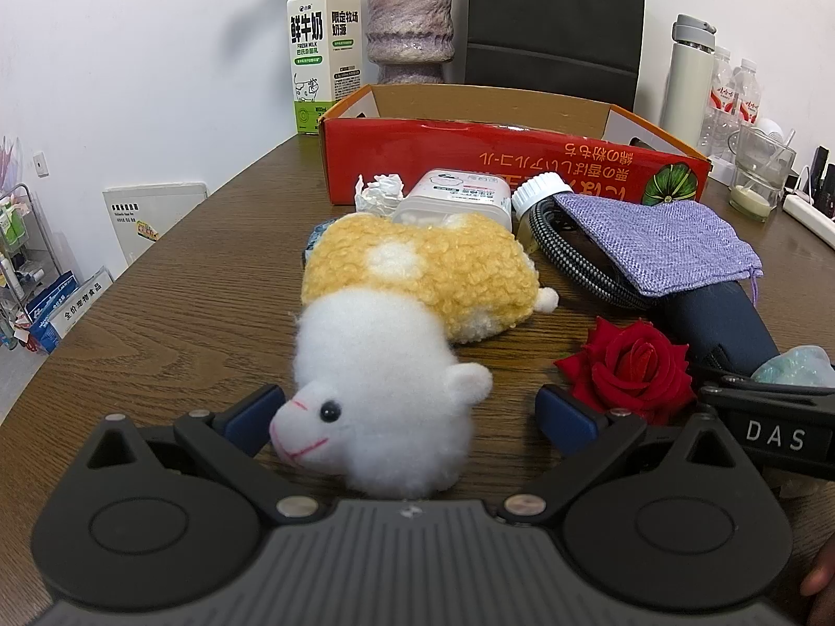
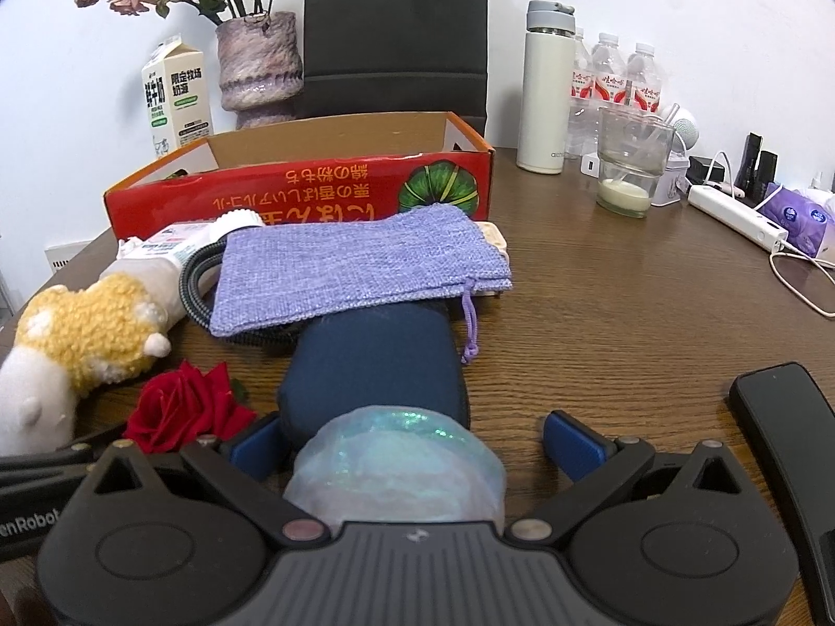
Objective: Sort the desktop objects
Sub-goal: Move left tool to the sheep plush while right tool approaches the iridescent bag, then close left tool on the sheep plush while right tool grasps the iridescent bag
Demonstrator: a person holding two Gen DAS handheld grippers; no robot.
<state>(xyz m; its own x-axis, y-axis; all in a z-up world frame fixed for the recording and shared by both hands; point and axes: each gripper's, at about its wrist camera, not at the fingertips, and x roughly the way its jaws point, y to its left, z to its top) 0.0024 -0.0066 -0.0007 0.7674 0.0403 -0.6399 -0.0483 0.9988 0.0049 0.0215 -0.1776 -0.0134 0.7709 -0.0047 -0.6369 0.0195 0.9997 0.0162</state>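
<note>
Left wrist: fluffy plush sheep (image 1: 386, 407) between spread tool (image 1: 412, 417).

office desk; black chair back (image 2: 395, 26) | power strip (image 2: 736, 217) | thermos (image 2: 544, 88) | water bottles (image 2: 613, 75) | milk carton (image 1: 323, 52); white walls

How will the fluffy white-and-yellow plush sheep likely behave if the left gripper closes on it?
The fluffy white-and-yellow plush sheep looks soft, so it probably squashes between the left gripper's open fingers. It likely weighs little. Its long body may droop.
</note>
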